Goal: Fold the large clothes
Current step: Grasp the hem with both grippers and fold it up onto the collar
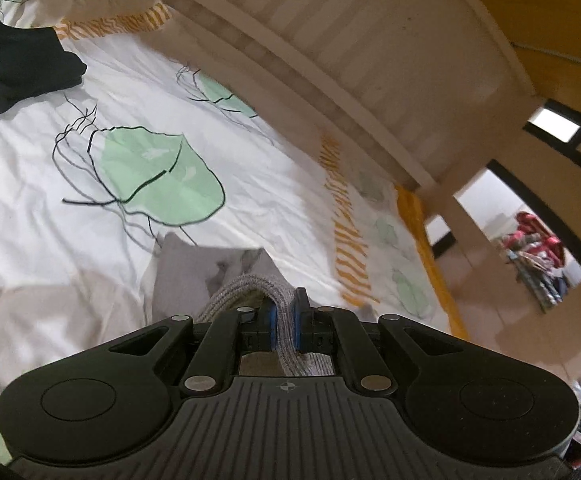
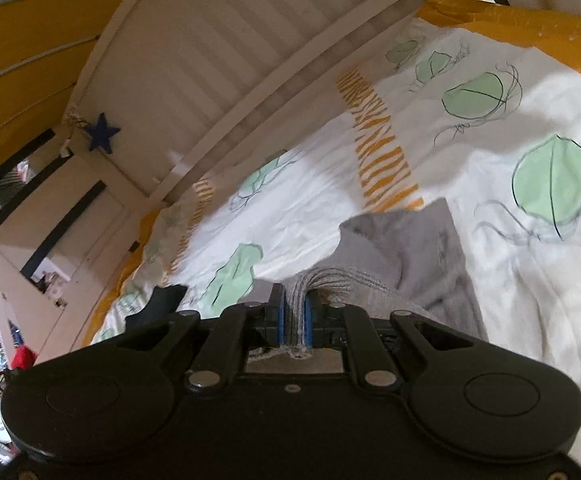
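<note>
A grey knitted garment (image 1: 194, 272) hangs over the white bed cover with green leaf prints (image 1: 158, 176). My left gripper (image 1: 284, 320) is shut on its ribbed edge, which is pinched between the blue pads (image 1: 273, 322). In the right wrist view my right gripper (image 2: 295, 320) is shut on another ribbed edge of the same grey garment (image 2: 414, 256), whose body drapes ahead and to the right over the bed cover (image 2: 502, 184). Both grippers are lifted above the bed.
A black piece of clothing (image 1: 14, 68) lies on the bed at the far left. A white slatted bed frame (image 1: 370, 52) runs along the far side, with a blue star (image 2: 101, 133) on it. Cluttered clothes (image 1: 538, 256) lie beyond the bed's end.
</note>
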`<act>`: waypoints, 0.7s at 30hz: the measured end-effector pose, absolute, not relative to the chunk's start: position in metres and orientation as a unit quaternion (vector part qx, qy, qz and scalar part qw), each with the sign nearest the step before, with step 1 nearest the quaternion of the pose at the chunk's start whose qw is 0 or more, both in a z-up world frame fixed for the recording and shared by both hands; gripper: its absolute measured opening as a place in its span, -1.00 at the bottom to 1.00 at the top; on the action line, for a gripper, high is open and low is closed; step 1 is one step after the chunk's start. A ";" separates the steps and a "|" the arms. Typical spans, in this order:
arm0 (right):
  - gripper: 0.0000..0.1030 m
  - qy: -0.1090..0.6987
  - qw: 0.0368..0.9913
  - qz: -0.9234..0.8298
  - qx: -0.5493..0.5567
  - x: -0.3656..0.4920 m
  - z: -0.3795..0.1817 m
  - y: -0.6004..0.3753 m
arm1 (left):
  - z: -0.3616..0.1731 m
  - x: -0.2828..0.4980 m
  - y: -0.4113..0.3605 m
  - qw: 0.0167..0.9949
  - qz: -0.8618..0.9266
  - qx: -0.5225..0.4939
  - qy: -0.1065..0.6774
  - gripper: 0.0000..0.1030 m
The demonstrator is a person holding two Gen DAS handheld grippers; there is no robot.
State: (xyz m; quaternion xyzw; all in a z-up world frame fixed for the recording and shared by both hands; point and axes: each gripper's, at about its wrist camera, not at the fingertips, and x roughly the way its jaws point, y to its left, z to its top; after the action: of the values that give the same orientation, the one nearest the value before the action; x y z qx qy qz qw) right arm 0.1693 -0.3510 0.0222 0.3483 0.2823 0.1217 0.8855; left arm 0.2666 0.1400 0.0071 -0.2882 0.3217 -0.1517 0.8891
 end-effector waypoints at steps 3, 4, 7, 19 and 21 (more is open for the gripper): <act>-0.66 0.289 0.886 0.106 0.346 0.197 0.013 -0.354 | -0.005 0.290 0.134 0.888 -0.143 -0.285 0.332 -0.86; -0.66 0.293 0.886 0.100 0.344 0.206 0.009 -0.354 | -0.011 0.299 0.131 0.887 -0.138 -0.282 0.338 -0.86; -0.66 0.312 0.883 0.085 0.339 0.233 -0.007 -0.355 | -0.029 0.319 0.129 0.885 -0.126 -0.279 0.350 -0.86; -0.48 0.338 0.888 0.083 0.301 0.284 -0.058 -0.354 | -0.075 0.354 0.130 0.881 -0.112 -0.273 0.371 -0.55; -0.34 0.334 0.890 0.083 0.299 0.287 -0.059 -0.354 | -0.073 0.357 0.129 0.880 -0.120 -0.273 0.371 -0.41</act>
State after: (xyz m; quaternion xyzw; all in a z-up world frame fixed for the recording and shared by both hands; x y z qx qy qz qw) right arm 0.2871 -0.3545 -0.0586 0.2992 0.3338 0.0825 0.8901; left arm 0.3568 0.1288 -0.0734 -0.2728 0.3706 -0.1197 0.8797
